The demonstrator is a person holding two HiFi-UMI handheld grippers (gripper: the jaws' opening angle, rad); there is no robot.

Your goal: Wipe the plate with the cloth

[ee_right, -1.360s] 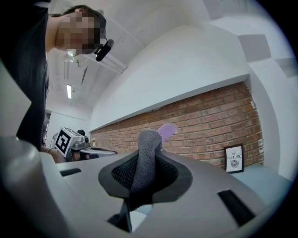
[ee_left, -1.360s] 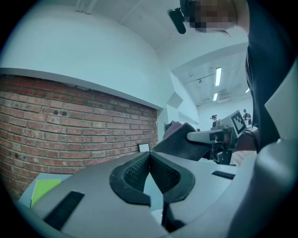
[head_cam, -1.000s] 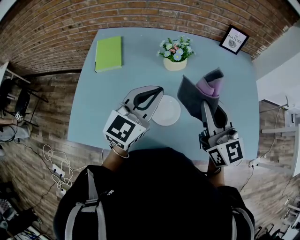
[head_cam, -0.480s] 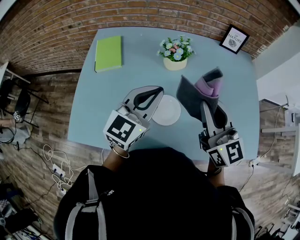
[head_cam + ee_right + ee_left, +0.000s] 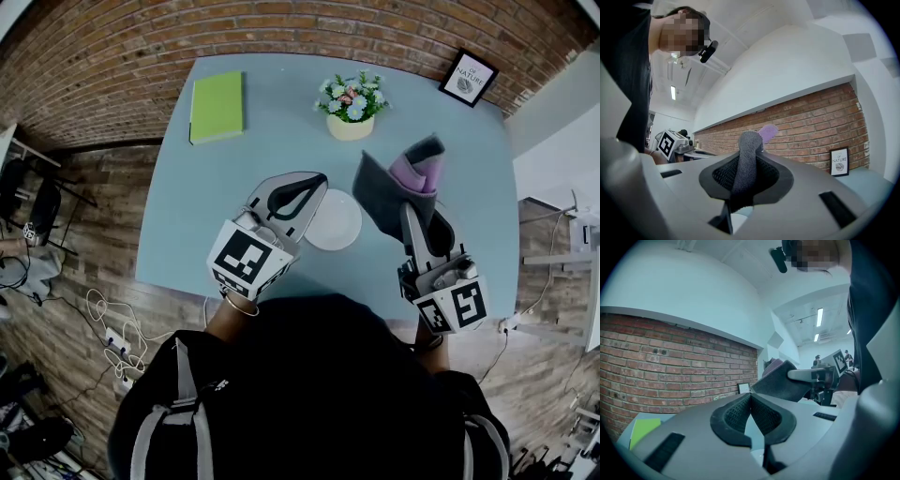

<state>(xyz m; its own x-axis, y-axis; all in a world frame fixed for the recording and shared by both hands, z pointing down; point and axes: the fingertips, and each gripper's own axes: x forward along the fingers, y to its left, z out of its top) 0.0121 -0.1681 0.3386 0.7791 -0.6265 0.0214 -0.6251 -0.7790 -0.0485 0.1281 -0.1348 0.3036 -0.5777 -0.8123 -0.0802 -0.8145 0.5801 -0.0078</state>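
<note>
- Two grippers are in our hands, both held level over the near half of the blue table (image 5: 216, 197). Neither is working on the plate yet.
- Our right gripper (image 5: 411, 214) is clamped on the cloth (image 5: 398, 183). In the right gripper view a grey roll of it fills the gap between the pads and stands up past the tips, with a purple fold showing at the top. We judge it is pinched low so that a loose bunch stays free to rub with.
- The cloth hangs in the air to the right of the plate (image 5: 334, 221) and a little farther from us, apart from it.
- The plate is small, white and round. It lies flat near the middle of the table, between the two grippers and nearer to us than the flower pot (image 5: 352, 117).
- Our left gripper (image 5: 319, 180) has its jaws drawn fully together, with nothing between the pads. In the head view it crosses the plate's left rim, but we cannot tell whether it touches it. We judge it waits there to steady the plate against sliding under the wipe.
- A green notebook (image 5: 217, 107) at the far left and a framed picture (image 5: 468, 79) at the far right corner stand well clear of the work.
- Next, we judge, the cloth must come down and left onto the plate.
</note>
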